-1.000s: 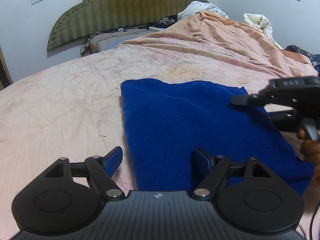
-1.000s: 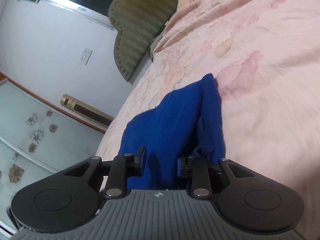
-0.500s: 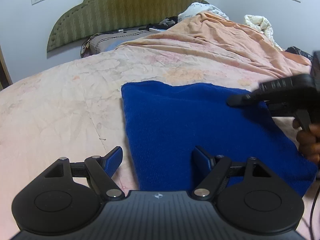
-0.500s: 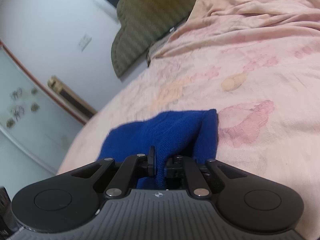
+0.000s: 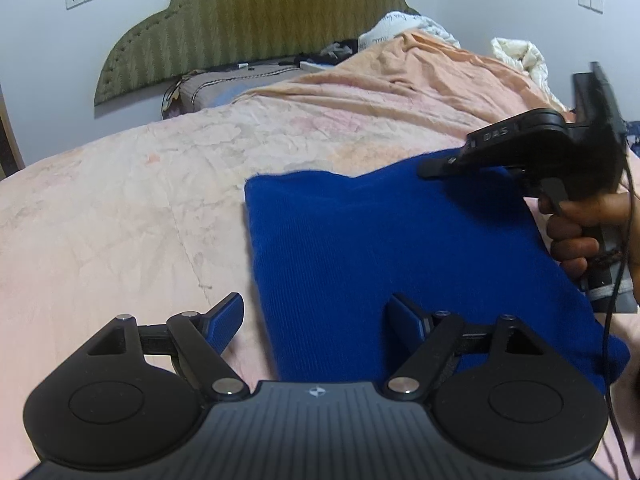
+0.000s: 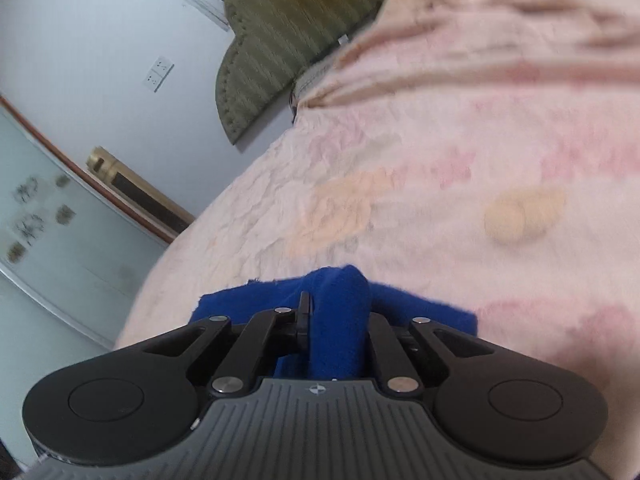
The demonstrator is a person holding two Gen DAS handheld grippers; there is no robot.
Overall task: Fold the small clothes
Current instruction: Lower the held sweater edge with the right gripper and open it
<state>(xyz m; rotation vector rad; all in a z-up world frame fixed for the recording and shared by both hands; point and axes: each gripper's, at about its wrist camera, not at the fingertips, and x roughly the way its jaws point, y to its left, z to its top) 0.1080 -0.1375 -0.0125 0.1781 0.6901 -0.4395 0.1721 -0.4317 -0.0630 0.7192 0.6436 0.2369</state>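
Observation:
A blue knit garment [image 5: 384, 248] lies on the pink bed sheet [image 5: 120, 208]. My left gripper [image 5: 316, 316] is open and empty just above the garment's near left edge. My right gripper [image 5: 428, 168] is at the garment's far right corner and has lifted that corner off the sheet. In the right wrist view the right gripper [image 6: 336, 316] is shut on a bunched fold of the blue garment [image 6: 340, 312].
An orange blanket [image 5: 400, 80] is heaped at the far right of the bed, with white bedding [image 5: 516, 52] behind it. A green padded headboard [image 5: 256, 24] and pillows [image 5: 224, 88] stand at the back. A cabinet with glass doors [image 6: 52, 216] is to the left.
My right gripper has closed on the garment's far right corner and raised it, moving up and left. My left gripper has stayed open in place.

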